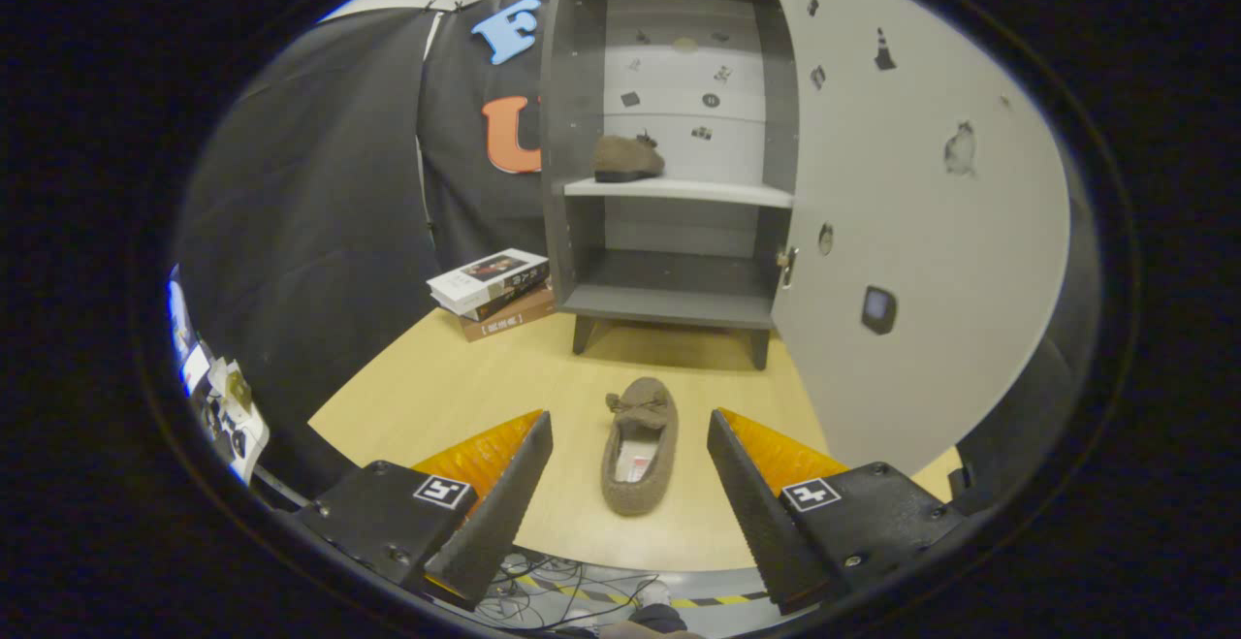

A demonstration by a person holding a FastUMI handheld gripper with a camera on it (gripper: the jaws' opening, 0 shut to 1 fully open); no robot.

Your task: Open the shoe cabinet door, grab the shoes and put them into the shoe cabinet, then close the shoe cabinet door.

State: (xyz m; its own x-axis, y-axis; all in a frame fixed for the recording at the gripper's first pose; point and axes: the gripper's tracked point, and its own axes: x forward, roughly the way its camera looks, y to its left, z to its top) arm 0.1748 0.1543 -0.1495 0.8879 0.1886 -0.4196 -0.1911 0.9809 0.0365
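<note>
The gripper [630,445] is spread wide, holding nothing. 1 brown shoe [640,445] lies on the table [446,377] between its fingers, lower centre. Another shoe [628,158] sits on the open cabinet's [669,135] shelf, upper centre.

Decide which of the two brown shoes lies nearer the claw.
The shoe on the table, lying between the open claw's fingers. The other shoe sits farther off on the cabinet's middle shelf.

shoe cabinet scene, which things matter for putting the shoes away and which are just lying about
For the job:
- shoe cabinet, its door swung open
- shoe on the shelf
- shoe on the table, between the open fingers
- gripper, holding nothing

Lying about:
- stack of books beside the cabinet
- cables on the floor
</note>
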